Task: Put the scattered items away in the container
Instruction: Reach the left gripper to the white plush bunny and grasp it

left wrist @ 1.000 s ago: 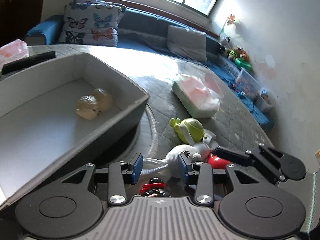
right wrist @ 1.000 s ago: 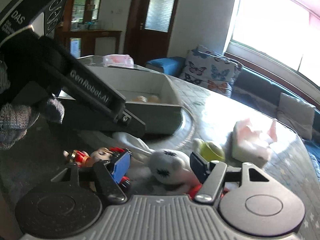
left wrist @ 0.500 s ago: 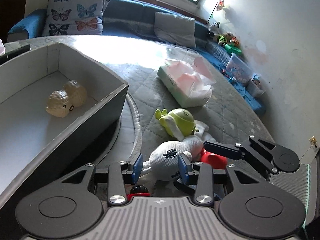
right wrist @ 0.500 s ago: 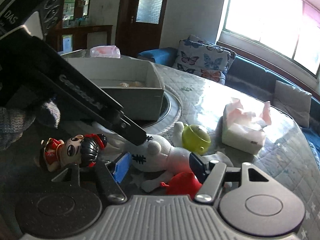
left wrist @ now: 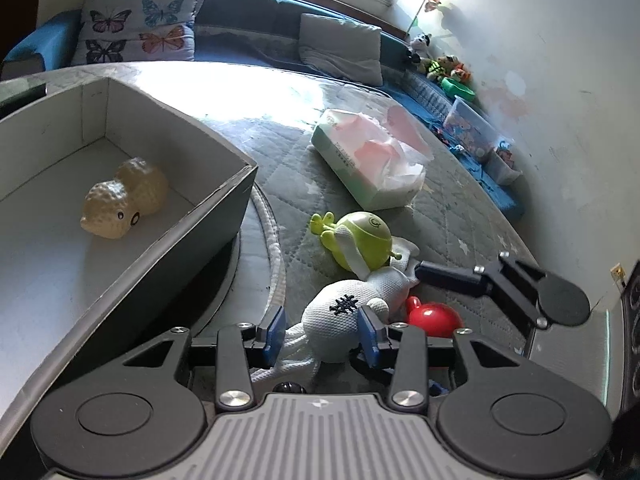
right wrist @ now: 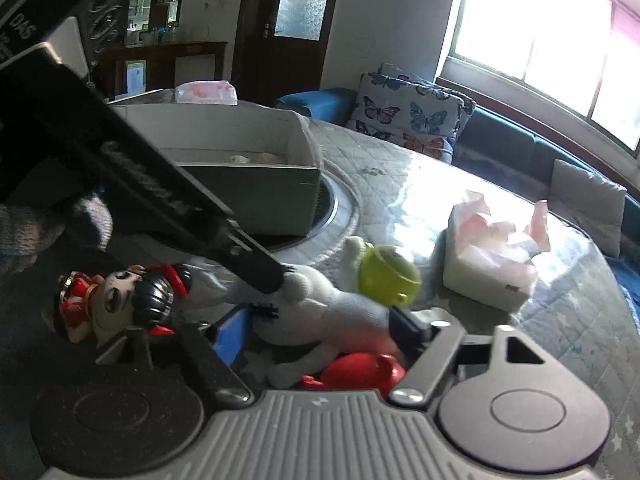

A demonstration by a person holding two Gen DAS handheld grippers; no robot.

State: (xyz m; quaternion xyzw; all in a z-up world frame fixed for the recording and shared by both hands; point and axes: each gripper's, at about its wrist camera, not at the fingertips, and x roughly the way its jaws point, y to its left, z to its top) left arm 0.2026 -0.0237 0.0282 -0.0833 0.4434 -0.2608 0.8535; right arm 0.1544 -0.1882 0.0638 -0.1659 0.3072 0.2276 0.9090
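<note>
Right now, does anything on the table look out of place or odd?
Yes: both tools crowd one white plush toy. The left tool straddles its head, jaws opening; the right tool straddles its body, also opening. Toys lie heaped outside the box.

My left wrist view sits low and close over the white plush toy point(left wrist: 340, 328), angled down, facing past it toward the window sofa. My right wrist view point(right wrist: 320, 312) looks at that toy from its other side, toward the door. Both share the toy, grey box point(left wrist: 224, 216) point(right wrist: 248, 196) and tissue pack point(left wrist: 372, 160) point(right wrist: 492, 264).
</note>
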